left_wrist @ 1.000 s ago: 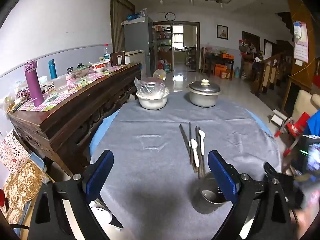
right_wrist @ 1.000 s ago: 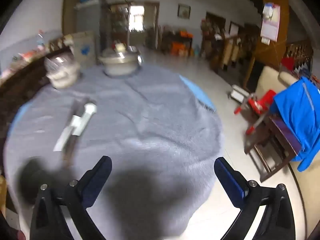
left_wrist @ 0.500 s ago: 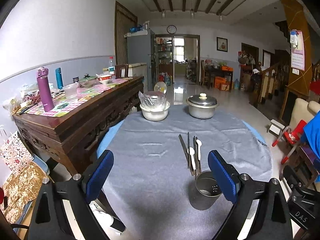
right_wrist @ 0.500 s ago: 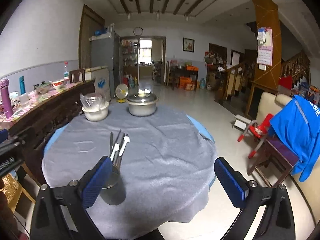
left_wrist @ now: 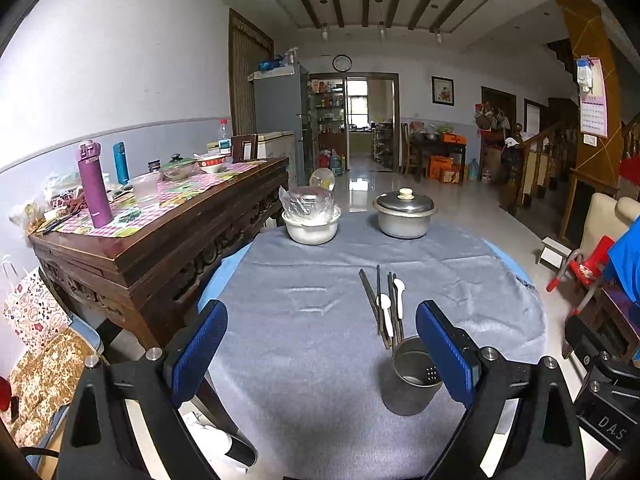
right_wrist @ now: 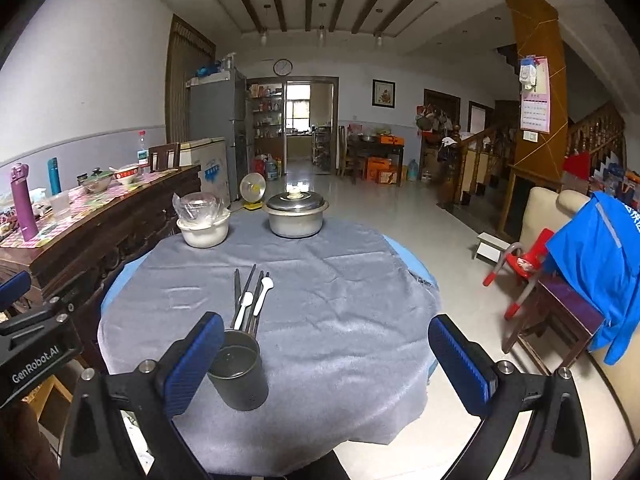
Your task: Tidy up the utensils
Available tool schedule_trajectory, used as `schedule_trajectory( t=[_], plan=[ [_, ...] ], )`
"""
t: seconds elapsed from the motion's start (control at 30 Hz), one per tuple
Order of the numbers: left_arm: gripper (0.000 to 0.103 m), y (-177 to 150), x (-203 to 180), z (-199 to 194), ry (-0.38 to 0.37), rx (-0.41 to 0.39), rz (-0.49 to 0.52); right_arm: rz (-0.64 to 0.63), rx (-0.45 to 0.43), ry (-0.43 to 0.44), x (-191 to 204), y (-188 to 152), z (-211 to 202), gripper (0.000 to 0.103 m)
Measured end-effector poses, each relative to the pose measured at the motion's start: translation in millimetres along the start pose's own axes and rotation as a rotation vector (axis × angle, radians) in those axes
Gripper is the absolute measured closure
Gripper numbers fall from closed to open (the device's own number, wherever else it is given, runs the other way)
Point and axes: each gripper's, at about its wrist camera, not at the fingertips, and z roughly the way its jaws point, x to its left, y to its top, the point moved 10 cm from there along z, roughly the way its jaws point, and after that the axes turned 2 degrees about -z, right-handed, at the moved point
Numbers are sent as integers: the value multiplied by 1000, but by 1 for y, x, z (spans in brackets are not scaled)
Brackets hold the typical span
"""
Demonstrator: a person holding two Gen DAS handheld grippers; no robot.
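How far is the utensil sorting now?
Nothing looks done: the metal cup seems empty, and the two white spoons and the chopsticks lie on the grey cloth beside it. Nothing is in hand: left gripper and right gripper are open. All utensils remain to be placed.

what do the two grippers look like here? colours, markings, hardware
Both match: black angular frames carrying two fingers faced with blue ribbed pads, and silver bolt heads at the finger pivots. Left gripper, pad; right gripper, pad. In the right wrist view the left unit's black body reads "GenRobot.AI" in white; in the left wrist view the right unit's shows "DAS". No cables or sleeves are visible.
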Motion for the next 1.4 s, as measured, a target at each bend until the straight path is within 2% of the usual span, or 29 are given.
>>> schedule_trajectory(
  t=[1.4],
  plan=[
    [8, -8, 8, 0, -11, 13, -11, -17, 21, 16, 17, -9, 8, 0]
  ],
)
